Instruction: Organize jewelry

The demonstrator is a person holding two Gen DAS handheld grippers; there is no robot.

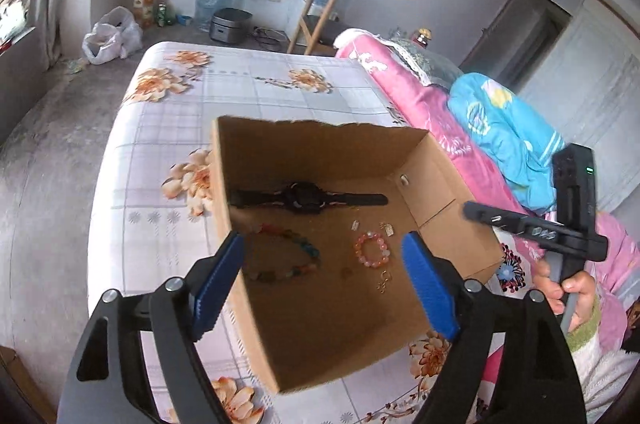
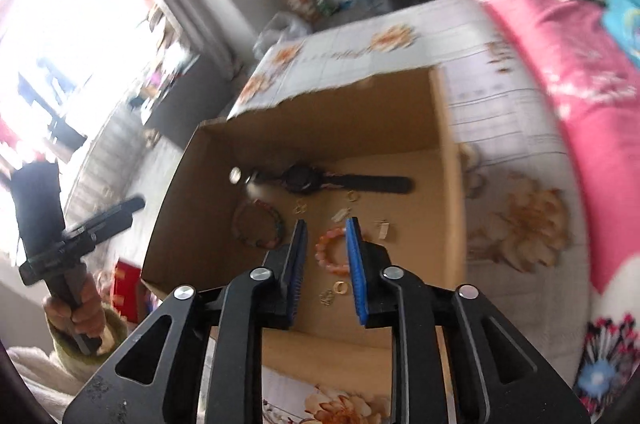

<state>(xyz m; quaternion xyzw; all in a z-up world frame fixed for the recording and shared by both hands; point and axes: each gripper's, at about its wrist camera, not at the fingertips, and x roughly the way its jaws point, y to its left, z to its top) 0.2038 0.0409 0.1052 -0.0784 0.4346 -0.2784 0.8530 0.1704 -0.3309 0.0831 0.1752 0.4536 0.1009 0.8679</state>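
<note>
an open cardboard box (image 1: 420,160) sits on a bed covered with a pale checked sheet printed with orange flowers (image 1: 168,112), and everything in the task lies on the box's floor. a black wristwatch (image 1: 304,198) stretches flat along the floor close to the box's far wall. nearer than the watch, toward the box's left wall, lies a bracelet of mixed coloured beads (image 1: 286,256); toward the box's middle lies a smaller pink bead bracelet (image 1: 372,249). scattered around the pink bracelet are small metal pieces (image 1: 384,280) — rings or earrings, too small to tell apart. the left gripper (image 1: 328,278) hangs above the box's near-left edge with its blue pads spread wide, the left pad outside the box's left wall and the right pad over the floor, nothing between them. the right gripper (image 2: 326,270) hangs over the box's near half, its pads narrowly parted; in the right wrist view the pink bead bracelet (image 2: 332,251) shows in the gap between them, but that view is blurred, and the pads do not appear to press on it. in the left wrist view the right gripper's body shows past the box's right wall, held in a hand (image 1: 568,290) with a green-edged sleeve. a pink quilt (image 1: 404,80) and a blue quilt (image 1: 504,128) are bunched on the bed beyond the box's right side.
</note>
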